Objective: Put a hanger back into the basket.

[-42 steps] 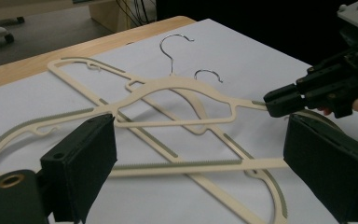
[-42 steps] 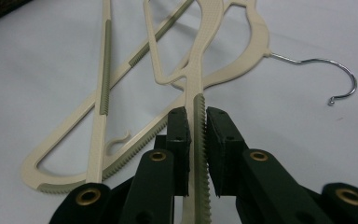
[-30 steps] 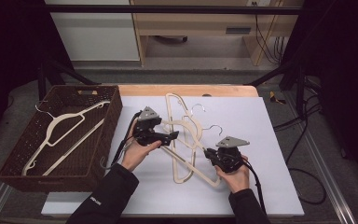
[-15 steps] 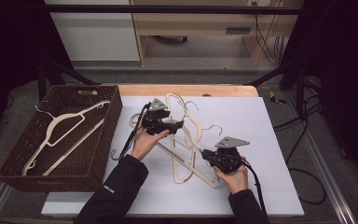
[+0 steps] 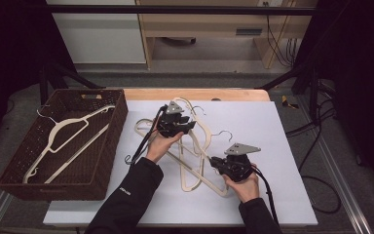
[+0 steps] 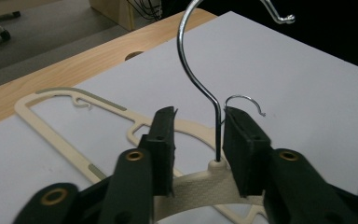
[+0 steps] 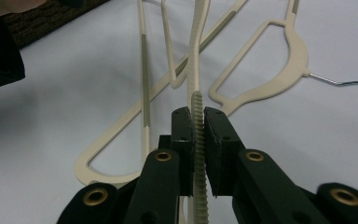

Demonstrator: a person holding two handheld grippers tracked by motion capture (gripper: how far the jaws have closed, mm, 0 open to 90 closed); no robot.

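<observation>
On the white table (image 5: 282,146), from above, we see cream hangers (image 5: 195,151) tangled between our left gripper (image 5: 191,127) and right gripper (image 5: 213,163), and a basket (image 5: 112,146). Left gripper view: jaws, just closing, straddle a hook (image 6: 200,84), gap remaining. Right gripper view: pads pinch a ridged bar (image 7: 198,140).

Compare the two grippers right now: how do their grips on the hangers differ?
The right gripper is shut on a hanger's ribbed bar, pads pressed flat to it. The left gripper has just been closing: its jaws straddle a hanger's neck and metal hook, a gap still showing at one pad. The right grips a straight arm; the left sits at the hook's base. Both work cream hangers on the white table.
</observation>
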